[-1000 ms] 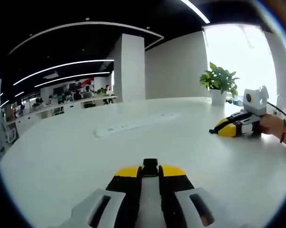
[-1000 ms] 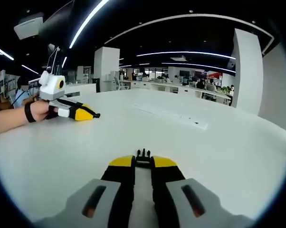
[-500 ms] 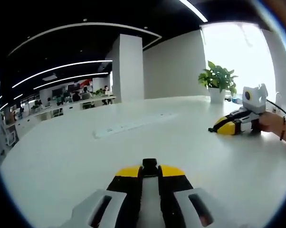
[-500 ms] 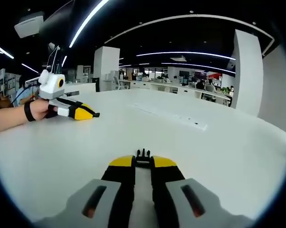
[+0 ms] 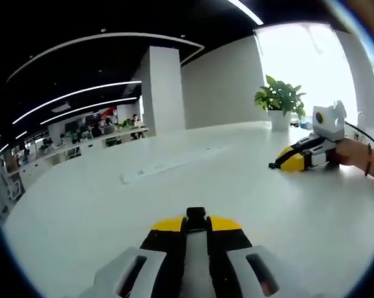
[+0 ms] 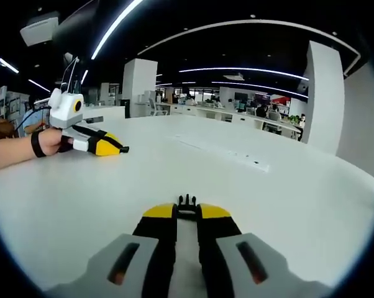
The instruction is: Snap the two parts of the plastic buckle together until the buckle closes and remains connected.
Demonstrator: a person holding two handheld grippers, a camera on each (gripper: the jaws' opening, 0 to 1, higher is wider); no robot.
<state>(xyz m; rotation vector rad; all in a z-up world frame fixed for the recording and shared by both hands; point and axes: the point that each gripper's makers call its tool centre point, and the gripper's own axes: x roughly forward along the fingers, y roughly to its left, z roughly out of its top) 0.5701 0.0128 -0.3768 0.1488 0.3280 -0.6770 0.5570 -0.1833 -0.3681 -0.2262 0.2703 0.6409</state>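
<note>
Where each tool rests, a white table [image 5: 81,205] spans an office.

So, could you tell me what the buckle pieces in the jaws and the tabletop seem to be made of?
Buckle piece in the left gripper: black buckle half, matte, blocky, likely moulded plastic. In the right gripper: black pronged half, thin stiff prongs, likewise plastic by the look. Table: smooth white surface with soft sheen, probably laminate or painted board; I cannot tell which.

jaws hide most of each buckle part [image 5: 196,218] [image 6: 186,202].
</note>
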